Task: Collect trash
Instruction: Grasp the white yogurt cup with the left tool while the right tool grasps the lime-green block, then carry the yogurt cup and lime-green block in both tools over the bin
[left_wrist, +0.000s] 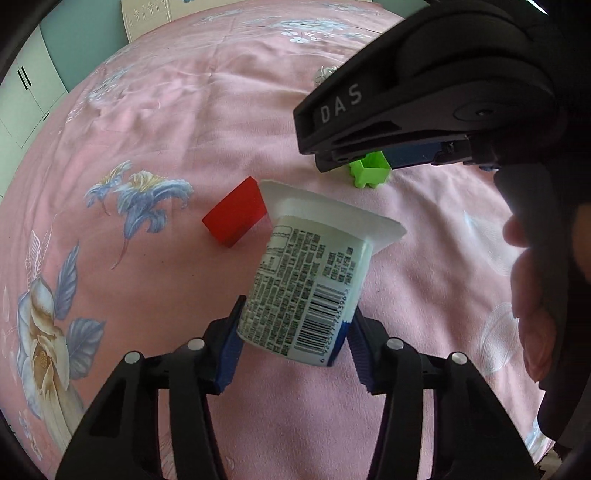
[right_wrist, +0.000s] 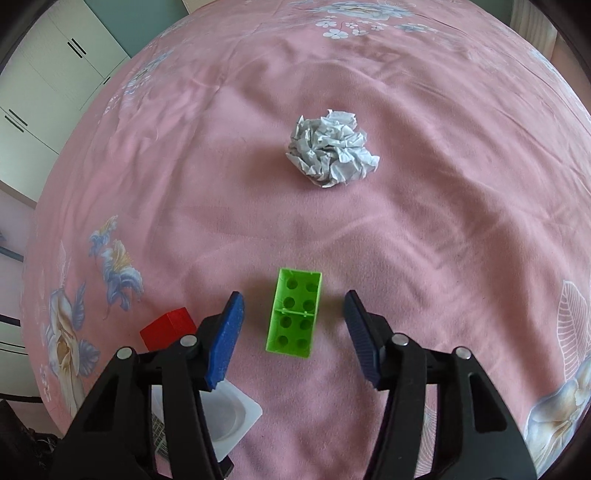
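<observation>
We see a white plastic yogurt cup w/ printed label & barcode (left_wrist: 306, 291), empty, lying tilted on its side on the pink floral bedsheet (left_wrist: 184, 122); its wide square rim points away, base sits between the blue pads. In the right wrist view its open mouth shows at bottom left. A crumpled grey-white paper ball (right_wrist: 330, 149) rests farther off, mid-sheet, well apart from the cup.

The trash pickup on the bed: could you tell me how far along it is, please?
No finished step is visible. In hand: the left gripper is clamped on the yogurt cup. Left: the crumpled paper lies untouched ahead of the open right gripper, which straddles a green block.
</observation>
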